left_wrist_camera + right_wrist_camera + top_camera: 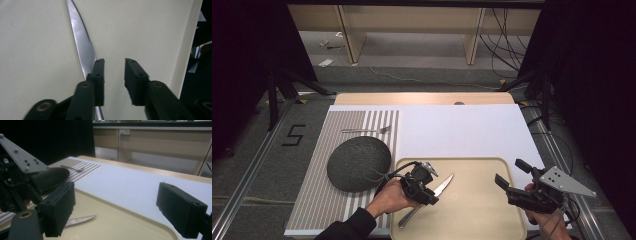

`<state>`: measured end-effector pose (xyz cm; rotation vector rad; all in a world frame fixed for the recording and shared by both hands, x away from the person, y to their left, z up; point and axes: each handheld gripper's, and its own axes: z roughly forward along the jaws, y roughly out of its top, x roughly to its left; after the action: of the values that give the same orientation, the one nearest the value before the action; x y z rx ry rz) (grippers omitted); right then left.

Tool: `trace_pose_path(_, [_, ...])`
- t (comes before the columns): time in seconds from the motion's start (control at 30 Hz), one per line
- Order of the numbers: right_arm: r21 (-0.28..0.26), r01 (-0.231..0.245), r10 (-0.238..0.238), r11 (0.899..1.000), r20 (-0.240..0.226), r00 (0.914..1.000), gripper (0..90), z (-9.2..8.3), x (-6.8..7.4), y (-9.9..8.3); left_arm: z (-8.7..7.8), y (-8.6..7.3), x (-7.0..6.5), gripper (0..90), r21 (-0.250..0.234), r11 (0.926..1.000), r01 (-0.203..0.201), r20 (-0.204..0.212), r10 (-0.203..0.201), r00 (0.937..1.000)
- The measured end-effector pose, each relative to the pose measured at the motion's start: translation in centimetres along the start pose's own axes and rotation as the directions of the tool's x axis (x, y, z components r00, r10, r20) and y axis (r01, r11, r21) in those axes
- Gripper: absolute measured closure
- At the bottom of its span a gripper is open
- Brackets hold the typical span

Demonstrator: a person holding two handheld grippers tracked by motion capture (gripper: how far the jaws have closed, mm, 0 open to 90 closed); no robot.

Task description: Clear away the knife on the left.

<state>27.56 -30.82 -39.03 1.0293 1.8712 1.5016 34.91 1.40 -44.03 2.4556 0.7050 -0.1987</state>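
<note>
A table knife lies on the beige tray, blade toward the far right. My left gripper hovers low over where blade meets handle. In the left gripper view it is open; the serrated knife runs under its left jaw, and only bare tray lies between the jaws. My right gripper is held at the tray's right edge, open wide and holding nothing. In the right gripper view it faces across the tray toward the knife tip.
A dark round plate sits on a striped placemat left of the tray, with a fork behind it. A white board covers the table beyond. Cabinets and cables stand past the far edge.
</note>
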Motion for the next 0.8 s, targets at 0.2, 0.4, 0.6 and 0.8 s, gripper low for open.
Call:
trace_pose_path(0.2, [-0.002, -0.001, 0.001, 1.000, -0.001, 1.0000, 16.6, 0.0, 0.0, 0.0, 1.3, 0.3, -0.1, 88.0, 0.053, 0.9984, -0.020, -0.028, 0.021, 0.9994])
trace_pose_path(0.4, [-0.001, -0.001, 0.001, 1.000, 0.000, 1.0000, 16.6, -0.1, 0.0, 0.0, 2.0, 0.5, 0.1, 89.7, 0.074, 0.9971, -0.018, -0.035, 0.020, 0.9992])
trace_pose_path(0.6, [-0.001, 0.000, 0.000, 1.000, 0.000, 1.0000, 16.6, -0.1, 0.0, 0.0, 2.6, 0.5, 0.0, 89.7, 0.099, 0.9947, -0.027, -0.051, 0.032, 0.9982])
trace_pose_path(0.8, [-0.001, -0.001, 0.001, 1.000, -0.002, 1.0000, 16.6, -0.1, 0.0, 0.0, 2.9, 0.4, 0.2, 89.7, 0.105, 0.9942, -0.021, -0.071, 0.028, 0.9970])
